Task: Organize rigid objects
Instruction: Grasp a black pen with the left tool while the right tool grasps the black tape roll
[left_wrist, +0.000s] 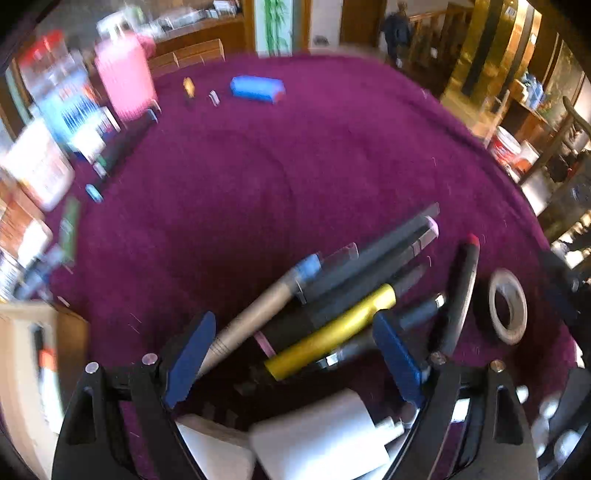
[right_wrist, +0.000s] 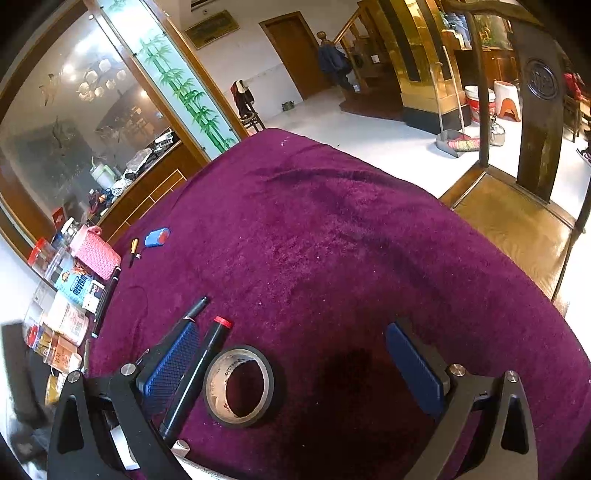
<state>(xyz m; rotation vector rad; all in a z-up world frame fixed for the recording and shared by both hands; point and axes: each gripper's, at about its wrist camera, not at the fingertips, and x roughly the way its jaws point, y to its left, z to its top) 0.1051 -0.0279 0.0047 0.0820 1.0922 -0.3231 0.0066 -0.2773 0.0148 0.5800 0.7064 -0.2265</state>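
Note:
A heap of pens lies on the purple cloth: a yellow one (left_wrist: 332, 334), a beige one with a blue cap (left_wrist: 258, 310) and several dark ones (left_wrist: 369, 254). My left gripper (left_wrist: 295, 354) hangs open just above this heap, a blue pad on each side, not pressing anything. A black pen with a red cap (left_wrist: 461, 291) lies beside a roll of black tape (left_wrist: 508, 306). In the right wrist view the same tape (right_wrist: 240, 386) sits between the wide-open jaws of my right gripper (right_wrist: 295, 362), untouched, with the red-capped pen (right_wrist: 199, 369) against the left pad.
White blocks (left_wrist: 321, 435) lie just under the left gripper. A pink case (right_wrist: 96, 253), jars and boxes (right_wrist: 70, 291) line the left edge of the table. A blue box (right_wrist: 157, 237) and a small yellow pen (right_wrist: 133, 249) lie further back. A wooden chair (right_wrist: 517, 206) stands at the right.

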